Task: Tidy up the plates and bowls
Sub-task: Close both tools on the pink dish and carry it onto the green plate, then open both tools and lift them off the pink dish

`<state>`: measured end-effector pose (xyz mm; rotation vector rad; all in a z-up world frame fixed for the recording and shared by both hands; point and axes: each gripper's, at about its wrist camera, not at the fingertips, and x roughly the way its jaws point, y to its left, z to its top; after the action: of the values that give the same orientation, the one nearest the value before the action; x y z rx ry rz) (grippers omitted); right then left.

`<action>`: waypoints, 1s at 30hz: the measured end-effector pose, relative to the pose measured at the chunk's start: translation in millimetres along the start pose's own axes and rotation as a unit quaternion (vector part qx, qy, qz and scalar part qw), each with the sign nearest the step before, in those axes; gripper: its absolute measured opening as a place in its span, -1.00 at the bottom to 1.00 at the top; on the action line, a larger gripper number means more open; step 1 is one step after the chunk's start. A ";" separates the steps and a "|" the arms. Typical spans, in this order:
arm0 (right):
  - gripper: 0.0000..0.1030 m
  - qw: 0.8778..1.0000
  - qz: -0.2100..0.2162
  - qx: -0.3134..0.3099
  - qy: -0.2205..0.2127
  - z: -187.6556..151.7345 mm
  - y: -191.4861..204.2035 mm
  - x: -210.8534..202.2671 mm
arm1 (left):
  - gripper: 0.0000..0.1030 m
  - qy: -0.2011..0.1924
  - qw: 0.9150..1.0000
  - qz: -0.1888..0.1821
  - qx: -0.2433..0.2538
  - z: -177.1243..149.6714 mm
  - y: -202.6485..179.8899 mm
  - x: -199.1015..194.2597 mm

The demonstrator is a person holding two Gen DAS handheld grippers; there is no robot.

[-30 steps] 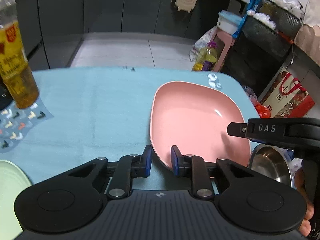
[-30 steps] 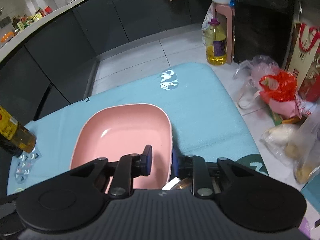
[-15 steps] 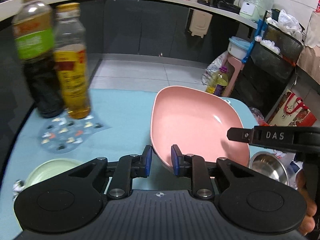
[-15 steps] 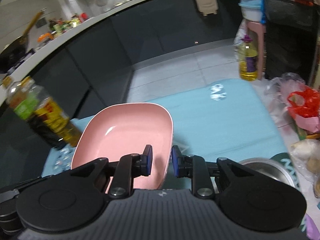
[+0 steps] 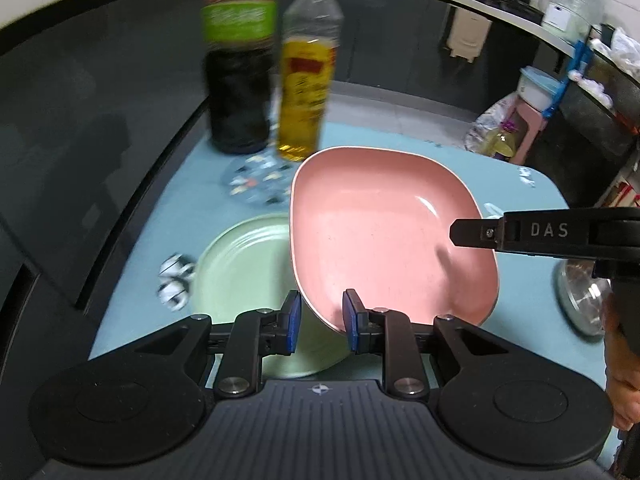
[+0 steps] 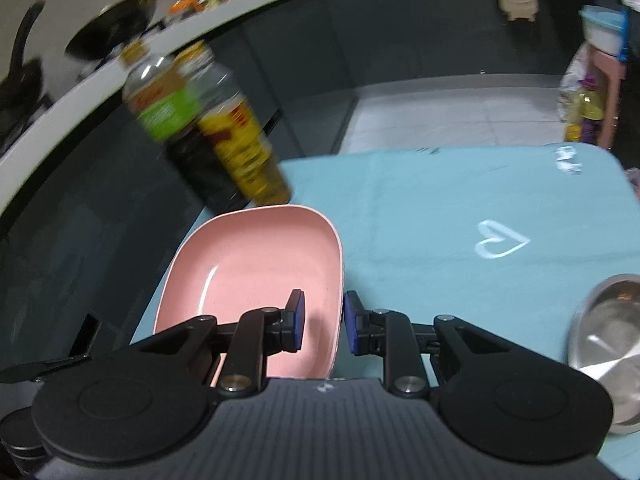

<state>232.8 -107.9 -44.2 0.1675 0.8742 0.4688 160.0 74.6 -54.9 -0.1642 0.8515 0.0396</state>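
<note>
Left wrist view shows the pink plate (image 5: 384, 236) held up off the blue tablecloth (image 5: 516, 328), tilted, its near rim caught between the blue pads of the left gripper (image 5: 319, 318); the jaws stand only narrowly apart and grip that rim. From the right, one black finger (image 5: 476, 232) of the right gripper reaches in over the plate's far right rim. In the right wrist view the right gripper (image 6: 322, 322) is likewise nearly closed on the plate's (image 6: 256, 272) right rim, one pad inside the dish and one outside.

Under the plate's left part, near the left edge of the table, lies a green plate (image 5: 240, 264) flat on the cloth. Beyond it, at the far left corner, stand a dark bottle (image 5: 238, 64) with a green label and, just beside it, a yellow oil bottle (image 5: 306, 76), both blurred. A steel bowl (image 6: 612, 344) sits toward the right edge, well apart from the plates.
</note>
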 end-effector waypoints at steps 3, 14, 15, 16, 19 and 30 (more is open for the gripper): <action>-0.76 1.000 0.001 -0.015 0.020 -3.0 15.5 14.9 | -0.61 0.009 1.000 0.001 -0.021 -7.3 21.1 3.2; -0.76 0.997 -0.015 -0.045 0.055 -5.2 55.8 50.0 | -0.61 0.011 0.999 0.004 -0.051 -10.7 59.5 12.9; -0.76 0.997 -0.017 -0.046 0.057 -7.1 56.2 49.6 | -0.61 0.013 0.999 0.003 -0.052 -11.2 61.1 14.7; -0.76 0.997 -0.019 -0.046 0.060 -7.7 57.0 52.0 | -0.61 0.014 0.999 0.003 -0.052 -12.5 62.4 15.3; -0.76 0.996 -0.022 -0.046 0.070 -9.5 57.3 58.4 | -0.61 0.021 0.998 0.002 -0.053 -14.2 65.3 20.5; -0.75 0.997 -0.014 -0.042 0.061 -10.2 52.3 59.9 | -0.54 0.021 0.998 -0.003 -0.065 -14.1 71.8 19.7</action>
<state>240.7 -34.4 -75.3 0.0489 0.9739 0.4919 155.3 142.6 -88.1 -0.2902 0.8907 0.0865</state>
